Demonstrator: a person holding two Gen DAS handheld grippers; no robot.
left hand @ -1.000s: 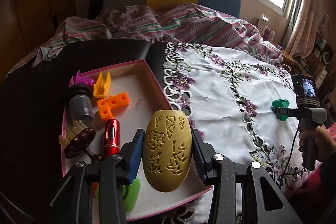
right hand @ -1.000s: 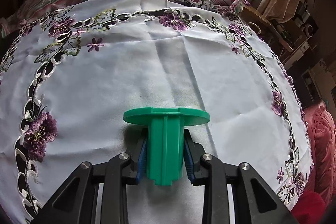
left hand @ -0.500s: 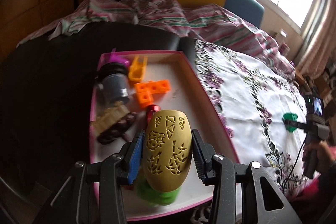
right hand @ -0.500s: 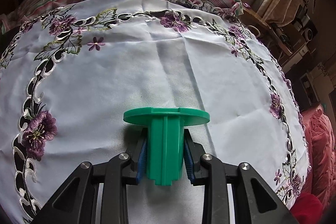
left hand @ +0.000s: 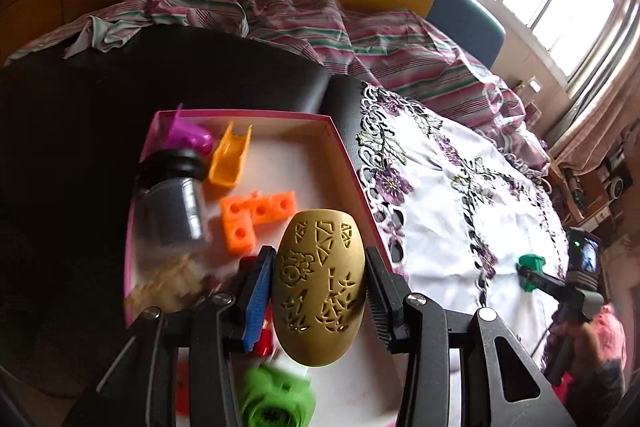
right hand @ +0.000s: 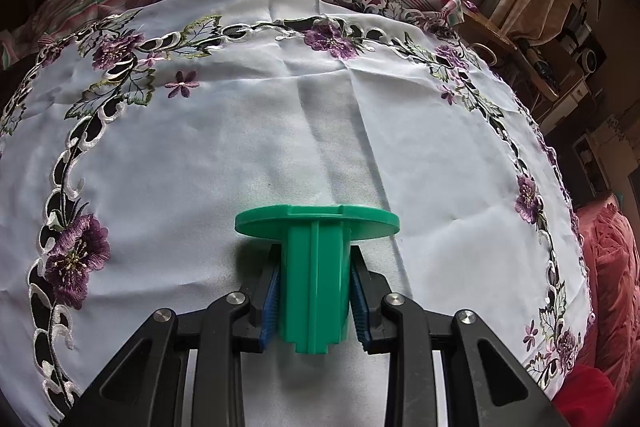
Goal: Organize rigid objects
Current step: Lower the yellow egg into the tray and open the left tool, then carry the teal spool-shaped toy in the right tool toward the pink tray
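Holding a gold egg [left hand: 320, 287] over the pink box [left hand: 344, 151], the left tool [left hand: 318, 301] has both pads clamped on the egg's smooth sides. Below it the box is crowded: a grey jar [left hand: 176, 211], orange blocks [left hand: 252, 219], a green piece [left hand: 276, 403]. Dropped here, the egg could roll or knock them. Well right of the box, the right tool [right hand: 314, 303] clamps a green spool [right hand: 316, 267] over the white cloth [right hand: 240, 155].

Gold egg [left hand: 319, 287]; green spool [right hand: 316, 267]; pink-rimmed tray [left hand: 344, 151].
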